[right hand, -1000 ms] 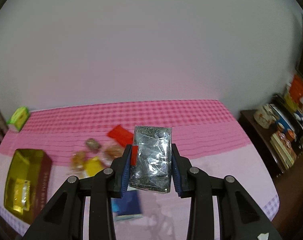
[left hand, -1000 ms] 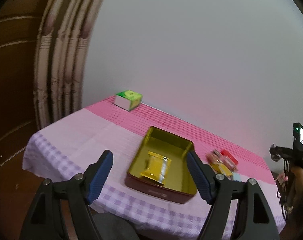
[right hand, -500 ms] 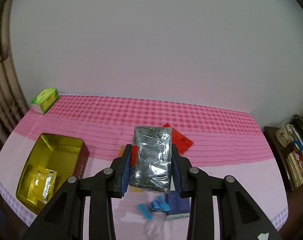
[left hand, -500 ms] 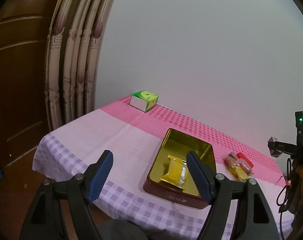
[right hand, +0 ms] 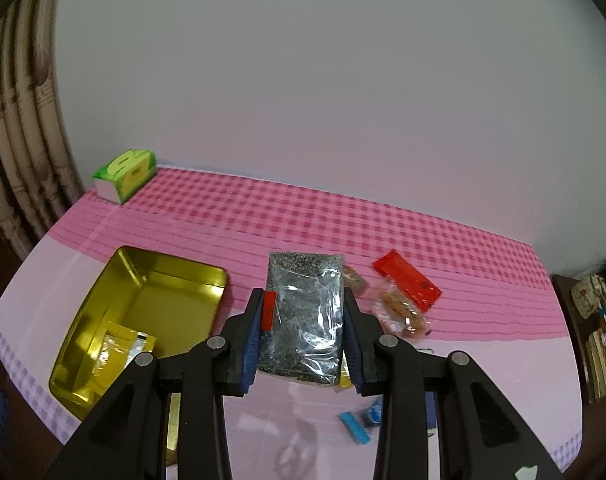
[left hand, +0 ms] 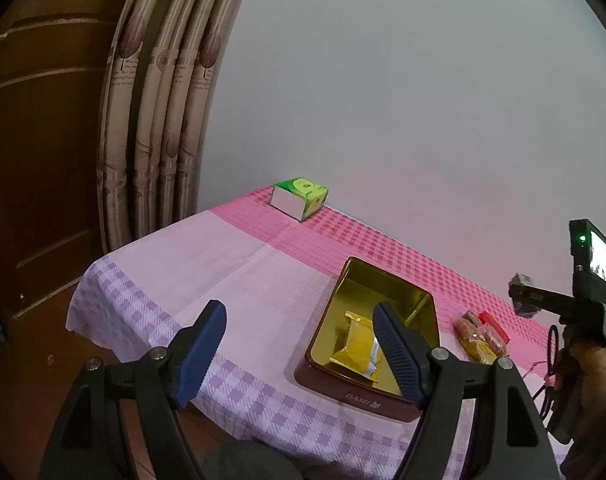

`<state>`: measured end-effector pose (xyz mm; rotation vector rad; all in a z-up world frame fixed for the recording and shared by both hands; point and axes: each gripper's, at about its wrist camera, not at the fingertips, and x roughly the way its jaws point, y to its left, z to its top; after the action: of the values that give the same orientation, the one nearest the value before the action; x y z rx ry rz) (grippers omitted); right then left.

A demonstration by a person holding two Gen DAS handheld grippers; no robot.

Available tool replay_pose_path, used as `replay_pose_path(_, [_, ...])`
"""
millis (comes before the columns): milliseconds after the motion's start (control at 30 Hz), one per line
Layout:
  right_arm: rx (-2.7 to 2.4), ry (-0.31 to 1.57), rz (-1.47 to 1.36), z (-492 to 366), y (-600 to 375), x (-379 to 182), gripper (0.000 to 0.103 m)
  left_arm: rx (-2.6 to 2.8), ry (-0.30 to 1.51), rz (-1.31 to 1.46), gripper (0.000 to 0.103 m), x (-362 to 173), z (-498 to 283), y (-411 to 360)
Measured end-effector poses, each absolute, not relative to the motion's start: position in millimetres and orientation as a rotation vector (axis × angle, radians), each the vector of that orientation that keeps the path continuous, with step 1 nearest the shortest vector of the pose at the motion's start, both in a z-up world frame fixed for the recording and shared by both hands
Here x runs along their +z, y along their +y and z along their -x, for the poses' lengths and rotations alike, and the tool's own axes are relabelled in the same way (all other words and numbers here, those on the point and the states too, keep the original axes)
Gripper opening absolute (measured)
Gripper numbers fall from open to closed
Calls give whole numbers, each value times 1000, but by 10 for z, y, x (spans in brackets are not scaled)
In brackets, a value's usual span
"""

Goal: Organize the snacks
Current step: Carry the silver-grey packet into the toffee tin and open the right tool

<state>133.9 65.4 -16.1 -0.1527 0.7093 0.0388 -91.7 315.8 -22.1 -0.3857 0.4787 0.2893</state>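
Right tongs [right hand: 303,336] pinch clear packet [right hand: 303,316] full of dark speckled bits, red tag on one side. Packet up in air above surface [right hand: 483,344], just right of gold tin [right hand: 103,300] by left edge. Left tongs [left hand: 299,344] spread wide, holding nothing, tilted over front left corner.

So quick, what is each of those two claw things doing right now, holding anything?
Left gripper: open, holding nothing.
Right gripper: shut on the clear packet of dark snack, held above the table.
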Motion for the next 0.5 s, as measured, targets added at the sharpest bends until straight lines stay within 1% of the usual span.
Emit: replay_pose_path(500, [153,770,229,-1473,1462,-471,32,308,506,432,77,-338,863,3289])
